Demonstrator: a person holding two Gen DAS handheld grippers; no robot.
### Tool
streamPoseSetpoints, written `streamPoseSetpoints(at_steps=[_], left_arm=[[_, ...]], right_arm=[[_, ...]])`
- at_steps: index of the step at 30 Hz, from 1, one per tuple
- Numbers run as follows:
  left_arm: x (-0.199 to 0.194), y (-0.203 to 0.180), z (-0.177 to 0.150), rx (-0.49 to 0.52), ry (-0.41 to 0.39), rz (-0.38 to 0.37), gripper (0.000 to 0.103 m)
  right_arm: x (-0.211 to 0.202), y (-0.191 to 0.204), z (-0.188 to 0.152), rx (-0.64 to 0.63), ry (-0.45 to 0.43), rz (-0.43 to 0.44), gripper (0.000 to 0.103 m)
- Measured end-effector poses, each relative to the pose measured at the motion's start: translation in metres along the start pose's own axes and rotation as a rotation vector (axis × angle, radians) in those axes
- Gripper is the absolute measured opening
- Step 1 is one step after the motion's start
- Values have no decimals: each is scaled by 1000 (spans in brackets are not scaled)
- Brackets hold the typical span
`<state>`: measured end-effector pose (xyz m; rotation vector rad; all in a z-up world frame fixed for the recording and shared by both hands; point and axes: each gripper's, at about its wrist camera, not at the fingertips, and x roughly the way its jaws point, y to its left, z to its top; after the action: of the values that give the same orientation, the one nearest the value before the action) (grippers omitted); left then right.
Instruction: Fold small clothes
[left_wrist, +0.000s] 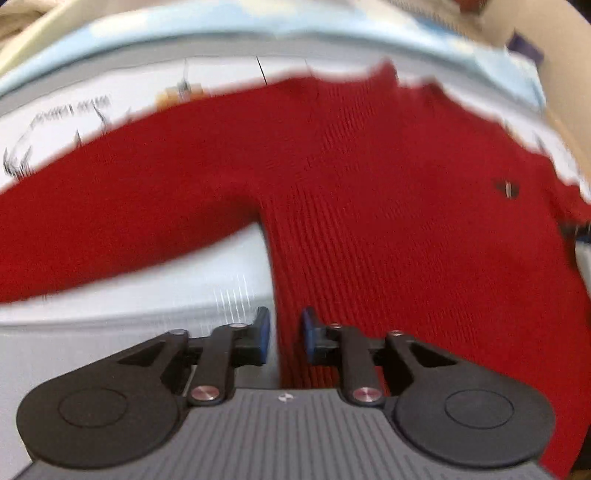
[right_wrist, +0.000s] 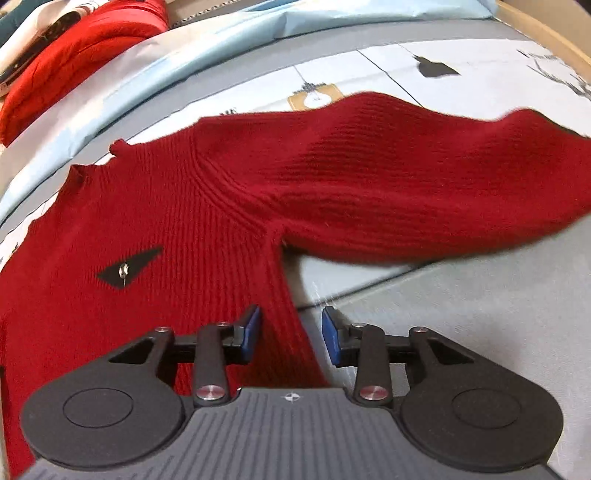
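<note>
A small dark red knitted sweater (left_wrist: 369, 192) lies spread flat on a printed bedsheet (left_wrist: 229, 280), sleeves out to the sides; it also shows in the right wrist view (right_wrist: 207, 221). A black triangular patch (right_wrist: 129, 267) sits on its chest. My left gripper (left_wrist: 285, 338) is open, its blue pads either side of the sweater's left side edge below the armpit. My right gripper (right_wrist: 291, 334) is open wider, its pads straddling the sweater's right side edge. Neither is closed on the cloth. The left wrist view is motion-blurred.
A pile of folded red and white clothes (right_wrist: 74, 48) lies at the far left corner. A pale blue sheet border (right_wrist: 221, 44) runs along the far edge, with a wooden bed frame (right_wrist: 546, 33) beyond.
</note>
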<state>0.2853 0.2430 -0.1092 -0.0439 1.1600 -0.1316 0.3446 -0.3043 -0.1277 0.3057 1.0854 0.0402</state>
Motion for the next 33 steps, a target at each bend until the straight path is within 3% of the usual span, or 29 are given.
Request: streamPoseSetpoints(at_steps=[3,5,7,10,13,27,29,30,31,33], left_arm=[[-8,-14,-6,44,46,59,26],[-13,-18,-11,23,104,74,26],[-19,-24,-26,10,155,75,26],[-27,-39,-61,74,197,97,26],[-38,-41,-84,49,195,98,26],[-72,-47,-156,-50,199,119,26],[-74,-55,-159,-34,193,129,19],[-76,-60,-162,-9,180,140,17],[-77,-65,-163,19,167,149,8],[-86,-75,-168,89,134,179,6]], right_arm=[[-8,-8,-10,40,35,-5,37],[-14,-9,-17,41,53,-21,30],[-20,-11,-25,39,68,-24,30],[-27,-11,-45,-5,115,-43,29],[-40,-8,-65,-76,143,-60,29],[-108,-50,-157,20,204,-81,29],[-113,-50,-165,12,203,-79,29],[-116,-51,-171,13,201,-78,28],[-118,-52,-175,15,198,-80,15],[-129,-53,-177,22,165,-77,8]])
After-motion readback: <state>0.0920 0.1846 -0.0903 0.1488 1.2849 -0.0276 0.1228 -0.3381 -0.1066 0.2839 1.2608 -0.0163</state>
